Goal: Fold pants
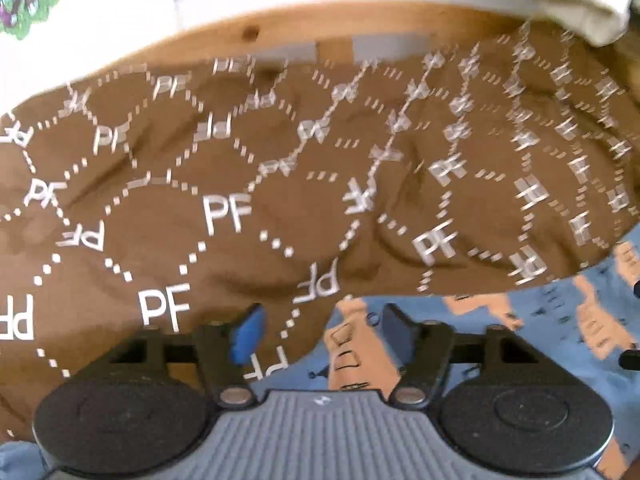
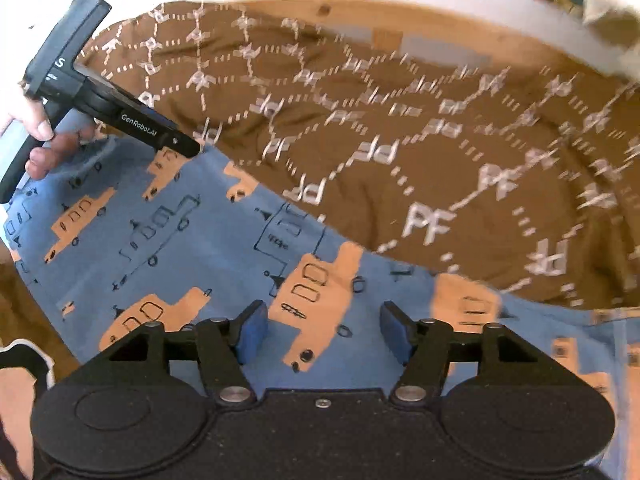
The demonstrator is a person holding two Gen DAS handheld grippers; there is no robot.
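Left wrist view: brown pants point(image 1: 280, 184) lie rumpled on blue printed sheet point(image 1: 520, 344), reaching its far edge. Left gripper point(image 1: 320, 332) and right gripper point(image 2: 322, 330) gape, empty. Soft, light cloth; pinch near hem.

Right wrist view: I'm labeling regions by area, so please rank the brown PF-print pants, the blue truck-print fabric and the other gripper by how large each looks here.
1. Brown PF-print pants and blue truck-print fabric: both cover broad, similar areas, and the blue lies nearer the camera, so no ranking.
2. Left gripper: clearly smallest.
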